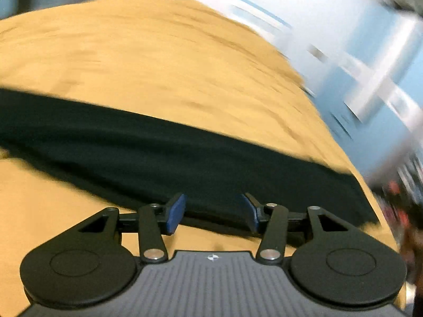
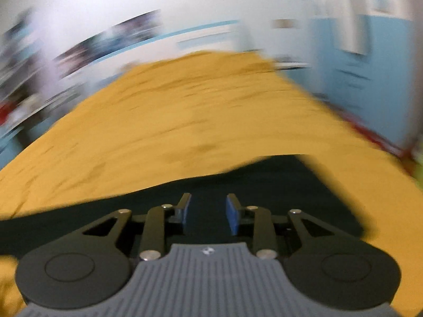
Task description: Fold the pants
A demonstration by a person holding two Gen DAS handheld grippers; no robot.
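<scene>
The black pants lie as a long dark band across a mustard-yellow sheet. My left gripper is open, its blue pads just above the near edge of the pants, empty. In the right wrist view the pants spread under and ahead of my right gripper, which is open with its blue pads over the dark cloth and nothing between them. Both views are blurred by motion.
The yellow sheet covers a bed-like surface that runs far ahead. A light blue wall with white trim stands to the right. Blurred dark and red clutter sits past the sheet's right edge.
</scene>
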